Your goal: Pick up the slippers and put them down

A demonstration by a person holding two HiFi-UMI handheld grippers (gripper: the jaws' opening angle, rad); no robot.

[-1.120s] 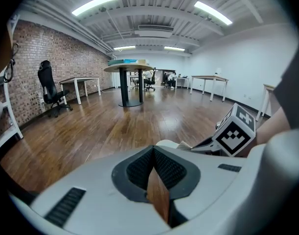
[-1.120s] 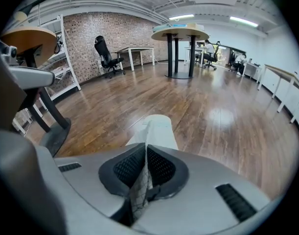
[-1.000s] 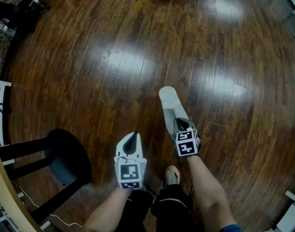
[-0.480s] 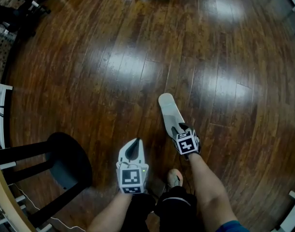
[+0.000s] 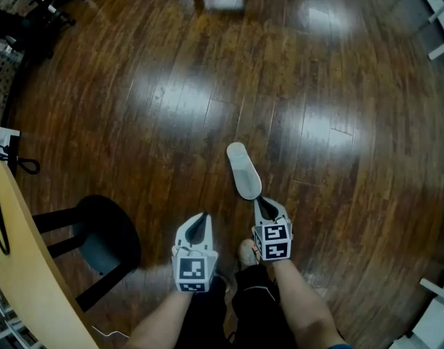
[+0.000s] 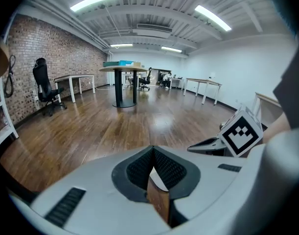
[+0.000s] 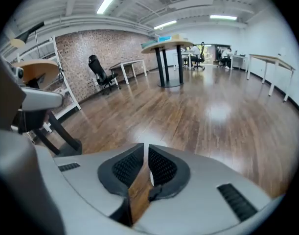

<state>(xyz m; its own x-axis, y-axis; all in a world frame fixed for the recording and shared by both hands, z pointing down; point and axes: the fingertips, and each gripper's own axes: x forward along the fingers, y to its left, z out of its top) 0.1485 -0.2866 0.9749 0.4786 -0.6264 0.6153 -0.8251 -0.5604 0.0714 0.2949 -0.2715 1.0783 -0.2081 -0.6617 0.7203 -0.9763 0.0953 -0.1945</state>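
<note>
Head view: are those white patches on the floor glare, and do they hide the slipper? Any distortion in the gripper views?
Head view: the white patches are lamp glare on the glossy floor; none covers the slipper, which reads clearly; the edges are dim. Left gripper view: strong fisheye bending, black corners. Right gripper view: same bending, with one glare patch on the floor.

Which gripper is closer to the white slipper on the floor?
The right gripper, just behind the slipper; its jaws have just been closing on nothing. The left gripper is farther off.
</note>
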